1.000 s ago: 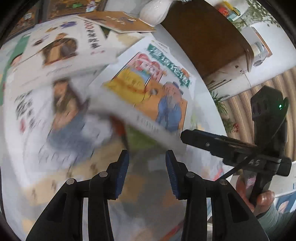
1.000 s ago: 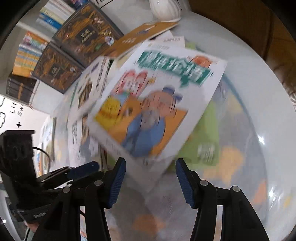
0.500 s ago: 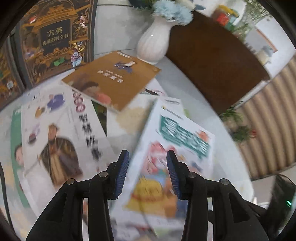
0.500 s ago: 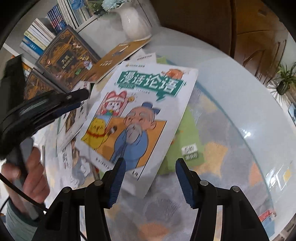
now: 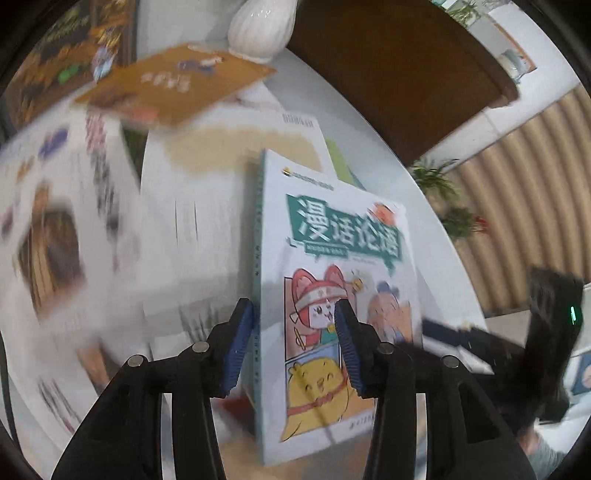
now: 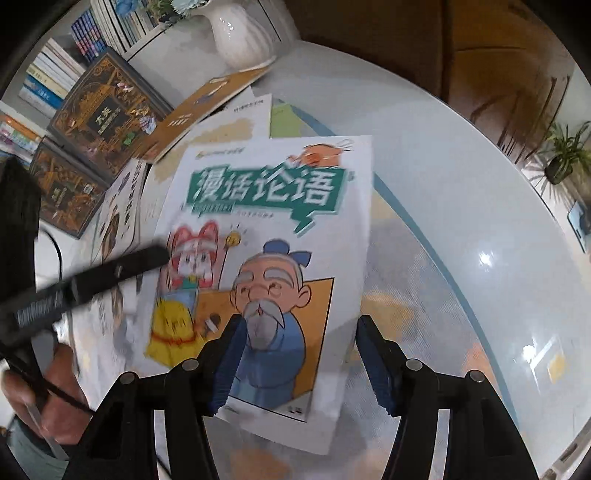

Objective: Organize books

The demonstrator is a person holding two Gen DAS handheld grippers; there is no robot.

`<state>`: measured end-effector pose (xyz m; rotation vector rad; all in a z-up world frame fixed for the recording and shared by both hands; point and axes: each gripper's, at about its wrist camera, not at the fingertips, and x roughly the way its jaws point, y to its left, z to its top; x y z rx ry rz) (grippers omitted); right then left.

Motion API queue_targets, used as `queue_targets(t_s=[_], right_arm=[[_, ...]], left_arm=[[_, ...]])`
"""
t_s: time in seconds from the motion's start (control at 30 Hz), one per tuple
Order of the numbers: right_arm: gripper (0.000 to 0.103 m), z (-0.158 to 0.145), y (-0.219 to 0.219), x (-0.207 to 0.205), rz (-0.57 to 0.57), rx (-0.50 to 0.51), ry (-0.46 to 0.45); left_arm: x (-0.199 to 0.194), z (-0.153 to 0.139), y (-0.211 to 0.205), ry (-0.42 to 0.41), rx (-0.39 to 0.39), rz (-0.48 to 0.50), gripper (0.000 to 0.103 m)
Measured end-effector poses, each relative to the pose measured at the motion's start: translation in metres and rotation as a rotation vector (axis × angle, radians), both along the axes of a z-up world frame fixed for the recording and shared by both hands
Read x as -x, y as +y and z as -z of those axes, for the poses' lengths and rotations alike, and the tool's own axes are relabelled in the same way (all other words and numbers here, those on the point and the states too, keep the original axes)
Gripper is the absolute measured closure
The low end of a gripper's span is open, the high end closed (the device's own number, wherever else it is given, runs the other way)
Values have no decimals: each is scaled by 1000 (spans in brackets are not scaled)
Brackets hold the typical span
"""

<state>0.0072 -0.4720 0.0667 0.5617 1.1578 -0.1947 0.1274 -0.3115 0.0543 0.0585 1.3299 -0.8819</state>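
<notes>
Round white table (image 6: 461, 177) carries scattered books; since a second ago the cartoon book (image 6: 273, 258) has settled on top of the pile, near you. Both the left gripper (image 5: 293, 347) and right gripper (image 6: 299, 363) are opening, straddling it, gripping nothing; square it next.

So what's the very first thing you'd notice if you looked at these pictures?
The bright cartoon book jumps out, lying on top of the scattered books in the middle of the table, with a bearded old man in blue and a yellow chick on its cover. Behind it stands a white ribbed vase, and dark gold-patterned books lean at the left.
</notes>
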Motion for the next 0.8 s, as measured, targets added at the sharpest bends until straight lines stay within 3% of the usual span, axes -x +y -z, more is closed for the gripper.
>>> queue_targets(t_s=[0.23, 0.37, 0.47, 0.67, 0.8], right_arm=[[42, -11, 62, 27, -155, 76, 0], [43, 3, 105, 28, -221, 52, 12], [46, 20, 118, 28, -221, -6, 32], [46, 25, 120, 47, -166, -4, 21], [57, 23, 124, 58, -115, 13, 8]], left_arm=[[77, 13, 98, 136, 78, -130, 61], [98, 17, 138, 133, 86, -176, 61], [102, 20, 166, 148, 93, -231, 62], [99, 19, 203, 122, 118, -288, 61], [101, 38, 199, 137, 70, -258, 61]])
